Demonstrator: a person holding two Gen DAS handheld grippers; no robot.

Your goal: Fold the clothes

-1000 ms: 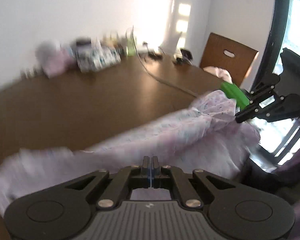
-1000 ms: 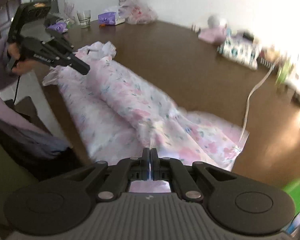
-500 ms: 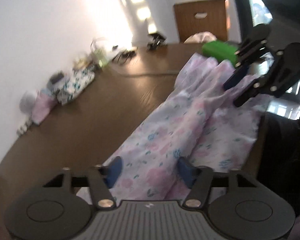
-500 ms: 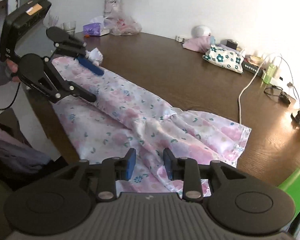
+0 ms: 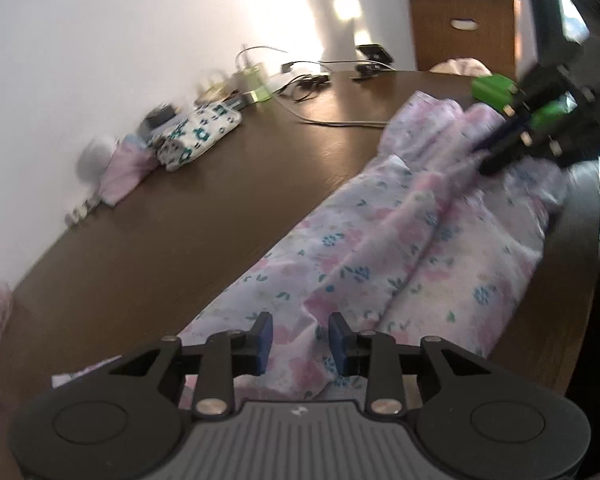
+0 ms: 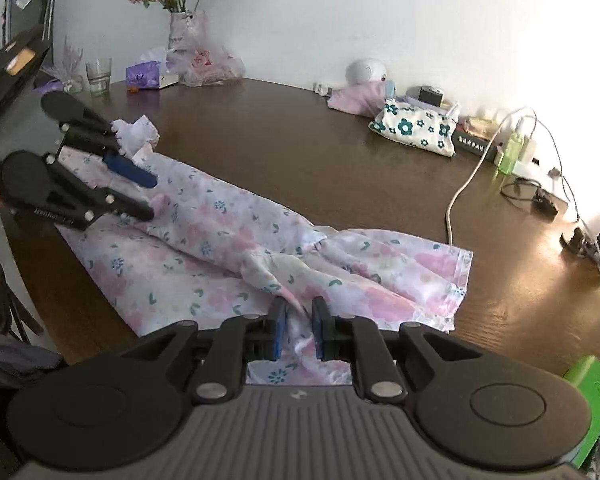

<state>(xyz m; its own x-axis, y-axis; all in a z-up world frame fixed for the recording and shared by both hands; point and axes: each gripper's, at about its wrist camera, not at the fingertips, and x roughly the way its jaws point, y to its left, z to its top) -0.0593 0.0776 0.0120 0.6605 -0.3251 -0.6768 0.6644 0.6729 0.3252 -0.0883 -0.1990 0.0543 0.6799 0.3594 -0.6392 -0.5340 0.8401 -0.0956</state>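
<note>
A pink and white floral garment (image 5: 420, 240) (image 6: 228, 232) lies in a long bunched strip on the brown table (image 5: 140, 220) (image 6: 300, 140). My left gripper (image 5: 300, 336) is low over one end, its jaws closing around a raised fold that the blue pads do not visibly press. From the right wrist view the left gripper (image 6: 150, 196) straddles that end. My right gripper (image 6: 299, 330) is at the other end, jaws closing with a narrow gap and a white fold between them. In the left wrist view the right gripper (image 5: 488, 160) has its tips on the cloth.
A green box (image 5: 492, 88) (image 6: 592, 392) sits by the table edge near the right gripper. Along the wall are a floral pouch (image 5: 196, 136) (image 6: 416, 128), cables (image 5: 340, 122) (image 6: 468, 184), a flower vase (image 6: 180, 28) and a glass (image 6: 99, 74). A wooden chair (image 5: 464, 32) stands behind the table.
Both grippers were shut a second ago, then opened, and their gaps are now narrower again. Both have sunk toward the garment, which has settled onto the table; the left view has rolled.
</note>
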